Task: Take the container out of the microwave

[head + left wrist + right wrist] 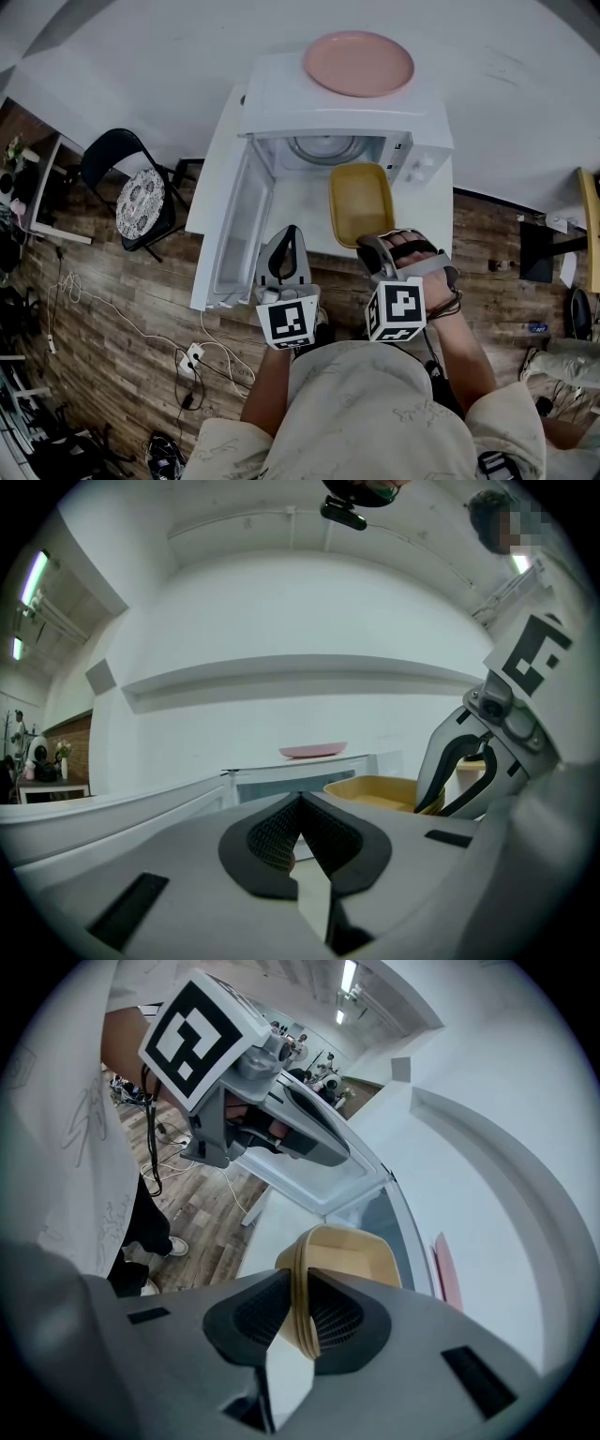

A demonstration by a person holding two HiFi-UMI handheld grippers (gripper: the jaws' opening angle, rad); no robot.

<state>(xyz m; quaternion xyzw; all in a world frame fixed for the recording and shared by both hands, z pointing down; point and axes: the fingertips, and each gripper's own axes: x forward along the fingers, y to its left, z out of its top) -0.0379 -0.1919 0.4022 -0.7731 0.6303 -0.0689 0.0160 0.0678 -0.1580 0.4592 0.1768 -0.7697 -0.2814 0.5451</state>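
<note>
Hanging open beside container (360,202): microwave door (230,234).

The container (360,202) is smooth, matt yellow plastic. The microwave (281,94) casing is smooth, semi-gloss white. The plate (358,63) is smooth pink. The floor (122,300) shows wood-grain planks. The right gripper (296,1277) pads (255,1321) are dark and finely ribbed; its body is matt grey.

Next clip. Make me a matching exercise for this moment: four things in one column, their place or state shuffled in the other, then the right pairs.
1. plate
2. container
3. microwave door
4. left hand-held gripper

A. jaws together, nothing between them
B. swung open
C. on top of the microwave
D. rim clamped by the right hand-held gripper

Pairs: 1-C, 2-D, 3-B, 4-A
</note>
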